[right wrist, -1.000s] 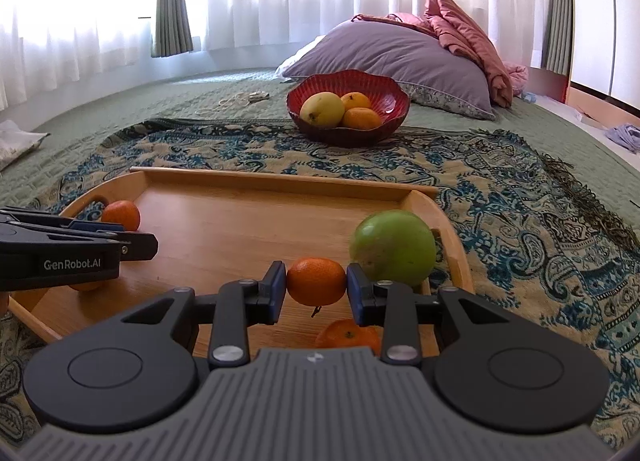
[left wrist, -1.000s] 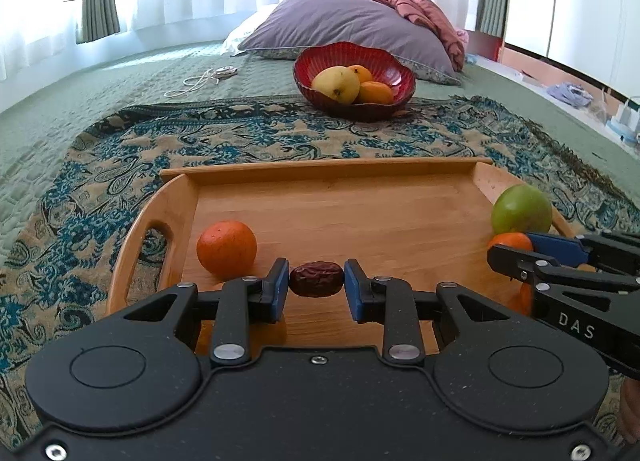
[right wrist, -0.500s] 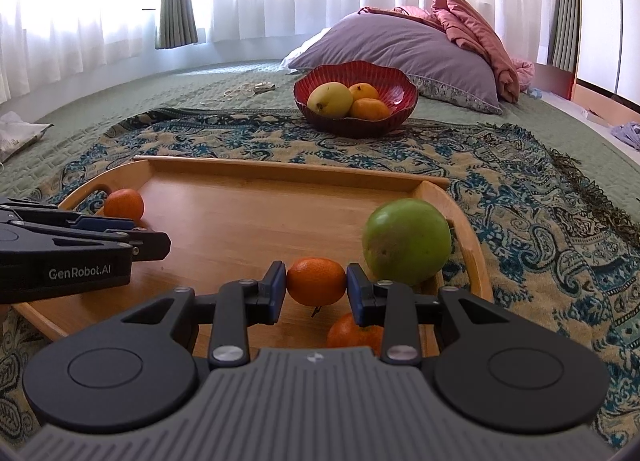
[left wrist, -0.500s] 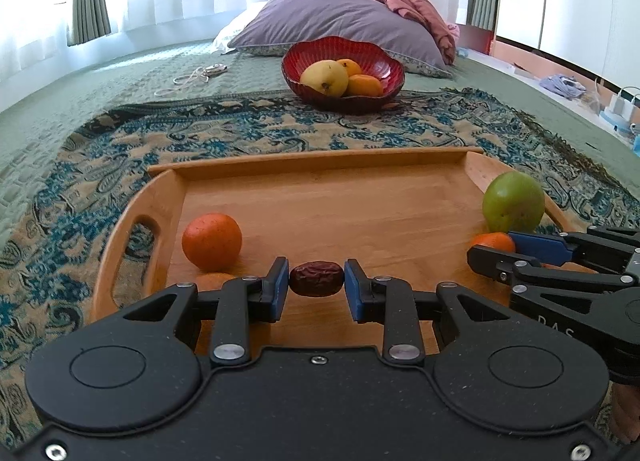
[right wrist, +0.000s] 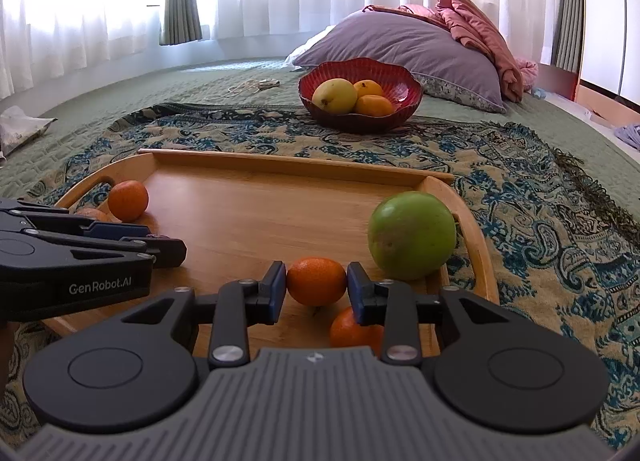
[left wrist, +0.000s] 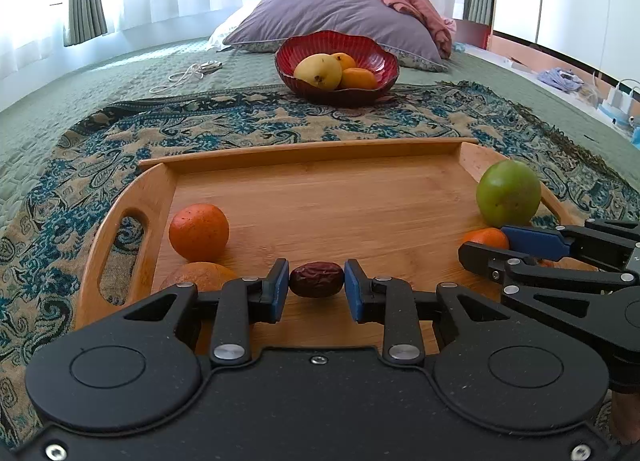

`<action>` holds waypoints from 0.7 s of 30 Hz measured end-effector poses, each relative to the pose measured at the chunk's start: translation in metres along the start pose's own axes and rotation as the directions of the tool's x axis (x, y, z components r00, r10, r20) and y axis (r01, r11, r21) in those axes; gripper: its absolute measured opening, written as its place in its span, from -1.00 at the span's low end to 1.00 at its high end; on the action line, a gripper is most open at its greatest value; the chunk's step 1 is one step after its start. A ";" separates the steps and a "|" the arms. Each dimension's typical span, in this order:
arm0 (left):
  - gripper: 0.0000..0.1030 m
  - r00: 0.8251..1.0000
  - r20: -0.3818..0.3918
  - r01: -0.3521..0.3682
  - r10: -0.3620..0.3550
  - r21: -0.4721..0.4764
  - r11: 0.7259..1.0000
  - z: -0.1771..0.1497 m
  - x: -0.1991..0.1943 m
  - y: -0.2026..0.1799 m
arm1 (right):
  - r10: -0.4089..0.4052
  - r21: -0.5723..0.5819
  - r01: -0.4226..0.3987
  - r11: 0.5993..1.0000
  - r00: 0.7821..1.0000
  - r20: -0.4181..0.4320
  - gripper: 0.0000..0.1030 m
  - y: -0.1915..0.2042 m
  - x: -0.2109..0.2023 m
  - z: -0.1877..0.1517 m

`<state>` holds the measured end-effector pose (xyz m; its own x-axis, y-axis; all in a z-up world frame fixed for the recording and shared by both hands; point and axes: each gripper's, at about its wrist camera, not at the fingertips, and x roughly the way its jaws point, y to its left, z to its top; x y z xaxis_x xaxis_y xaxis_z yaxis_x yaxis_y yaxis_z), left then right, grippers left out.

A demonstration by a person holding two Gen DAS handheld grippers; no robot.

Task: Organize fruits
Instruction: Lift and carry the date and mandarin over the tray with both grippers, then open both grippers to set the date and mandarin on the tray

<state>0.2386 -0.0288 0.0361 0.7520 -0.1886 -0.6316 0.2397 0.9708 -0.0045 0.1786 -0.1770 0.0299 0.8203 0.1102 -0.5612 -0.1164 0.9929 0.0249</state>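
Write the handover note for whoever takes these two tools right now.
Left tool: shut on a date, above the tray.
Right tool: shut on a tangerine, above the tray's right end.
Bowl: beyond the tray, already holds a yellow fruit and two orange ones.
Left on tray: green fruit, three orange fruits.
Next, probably: carry both held fruits to the bowl, then the rest.

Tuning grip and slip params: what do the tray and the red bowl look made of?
Tray: looks like bamboo or light wood, smooth satin finish; fine straight grain strips and a cut-out handle show. Red bowl: probably glazed ceramic or glass, though plastic is possible; ribbed inside, wavy rim, glossy highlights.
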 end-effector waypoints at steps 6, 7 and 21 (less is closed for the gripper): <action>-0.44 1.000 0.002 -0.001 0.001 -0.004 1.000 0.001 0.001 0.000 | 0.000 0.000 0.000 1.000 1.000 0.000 -0.24 0.000 0.000 0.000; -0.44 1.000 0.002 0.000 0.000 -0.005 1.000 0.001 0.001 0.000 | 0.001 0.000 -0.001 1.000 1.000 0.000 -0.23 0.000 0.000 0.000; 0.11 0.999 0.030 0.031 -0.031 -0.009 0.999 -0.004 -0.023 0.002 | 0.044 0.010 -0.044 0.999 0.998 0.049 0.09 -0.003 -0.025 -0.001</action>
<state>0.2192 -0.0224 0.0476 0.7624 -0.2230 -0.6075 0.2575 0.9658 -0.0313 0.1578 -0.1830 0.0432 0.8407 0.1558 -0.5186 -0.1471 0.9874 0.0580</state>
